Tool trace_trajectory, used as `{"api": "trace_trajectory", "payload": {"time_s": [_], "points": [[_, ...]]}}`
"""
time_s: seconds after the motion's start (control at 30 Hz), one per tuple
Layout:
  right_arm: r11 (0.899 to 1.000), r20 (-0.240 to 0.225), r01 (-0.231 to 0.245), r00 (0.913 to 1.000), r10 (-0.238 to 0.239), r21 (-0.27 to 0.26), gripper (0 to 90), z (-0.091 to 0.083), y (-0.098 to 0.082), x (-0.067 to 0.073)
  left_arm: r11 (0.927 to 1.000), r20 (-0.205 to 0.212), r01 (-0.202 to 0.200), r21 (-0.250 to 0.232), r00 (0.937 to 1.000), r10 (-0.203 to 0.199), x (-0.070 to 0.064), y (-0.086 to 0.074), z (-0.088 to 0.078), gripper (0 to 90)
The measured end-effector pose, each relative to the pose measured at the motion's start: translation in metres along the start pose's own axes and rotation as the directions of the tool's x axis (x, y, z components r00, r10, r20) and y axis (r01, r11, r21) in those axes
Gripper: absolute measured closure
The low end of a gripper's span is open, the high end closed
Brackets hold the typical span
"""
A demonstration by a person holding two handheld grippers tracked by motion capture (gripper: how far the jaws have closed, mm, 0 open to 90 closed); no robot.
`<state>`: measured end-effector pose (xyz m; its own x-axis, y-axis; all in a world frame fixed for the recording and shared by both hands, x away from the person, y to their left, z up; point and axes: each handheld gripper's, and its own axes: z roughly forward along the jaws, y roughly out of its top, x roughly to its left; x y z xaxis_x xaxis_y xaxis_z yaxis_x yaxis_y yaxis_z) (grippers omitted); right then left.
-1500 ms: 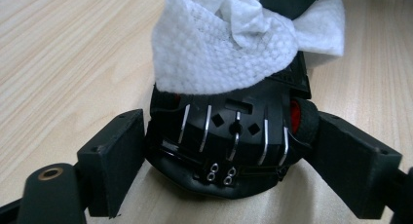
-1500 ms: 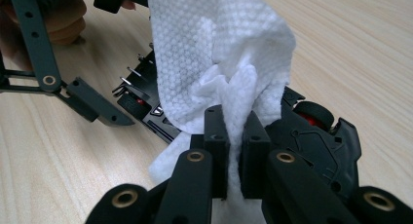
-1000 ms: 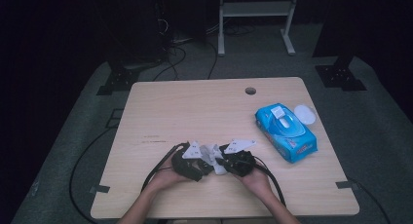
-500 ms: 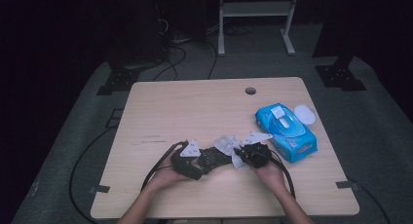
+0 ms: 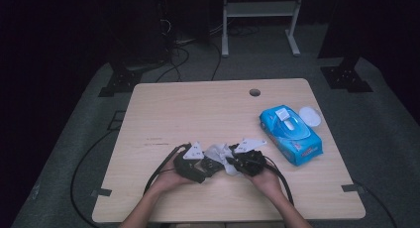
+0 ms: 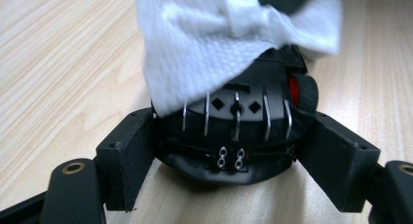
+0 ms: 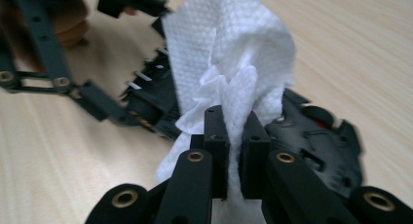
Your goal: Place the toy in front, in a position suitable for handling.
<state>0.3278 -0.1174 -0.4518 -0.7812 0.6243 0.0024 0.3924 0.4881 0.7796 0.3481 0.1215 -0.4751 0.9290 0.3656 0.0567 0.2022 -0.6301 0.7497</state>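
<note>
At the near edge of the wooden surface [image 5: 198,114], between the person's two hands, a small black toy car [image 6: 234,121] sits with a white wipe [image 6: 214,44] draped over it. The left tongs [image 6: 229,158] are closed on the toy car: their two black pads press against its sides, and the car rests on the surface with a red-hubbed wheel showing at its right in the left gripper view. In the high view the left tongs [image 5: 205,164] point toward the right tongs [image 5: 234,161], and the wipe [image 5: 218,153] shows as a pale crumple between them. The right tongs [image 7: 236,141] are nearly closed and pinch a bunched fold of the wipe [image 7: 234,68], which rises above the pads and spreads out over the toy car [image 7: 311,136]. In the right gripper view the wipe lies against the car's dark body, and the left tongs [image 7: 117,107] reach in from the upper left. Well apart from all this, toward the right side of the surface, a blue pack of wipes [image 5: 290,134] lies flat, with a white round lid [image 5: 310,116] just beside its far corner.
</note>
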Motion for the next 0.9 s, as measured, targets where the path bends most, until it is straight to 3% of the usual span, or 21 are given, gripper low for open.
{"api": "trace_trajectory", "payload": {"time_s": [0.17, 0.27, 0.5, 0.6, 0.77, 0.9], "points": [[0.998, 0.097, -0.058, 0.9936, 0.058, -0.003, 84.2, -0.004, -0.006, -0.027, 1.0000, -0.002, -0.008, 0.000, 1.0000, 0.008, -0.001, 0.000, 0.000, 24.1], [0.994, 0.093, -0.112, 0.9892, 0.113, -0.009, 84.2, -0.006, -0.014, -0.038, 1.0000, 0.009, 0.006, -0.005, 0.9999, -0.006, 0.002, -0.001, -0.001, 24.0], [0.997, 0.050, -0.070, 0.9963, 0.070, 0.011, 84.2, -0.009, -0.015, -0.020, 0.9988, -0.012, 0.048, -0.006, 0.9988, -0.048, 0.003, 0.000, 0.001, 19.3], [0.997, 0.034, -0.070, 0.9969, 0.070, 0.005, 84.2, -0.011, -0.017, -0.016, 0.9991, 0.001, 0.041, -0.008, 0.9992, -0.041, 0.004, -0.001, -0.001, 19.5], [0.997, 0.009, -0.075, 0.9971, 0.075, 0.013, 84.2, -0.014, -0.018, -0.016, 1.0000, 0.015, -0.006, -0.002, 0.9999, 0.006, 0.002, -0.001, -0.002, 21.0], [0.997, 0.045, -0.082, 0.9956, 0.082, 0.011, 84.2, -0.014, -0.019, -0.024, 0.9998, 0.034, -0.021, -0.007, 0.9992, 0.021, 0.001, -0.001, -0.003, 23.9]]}}
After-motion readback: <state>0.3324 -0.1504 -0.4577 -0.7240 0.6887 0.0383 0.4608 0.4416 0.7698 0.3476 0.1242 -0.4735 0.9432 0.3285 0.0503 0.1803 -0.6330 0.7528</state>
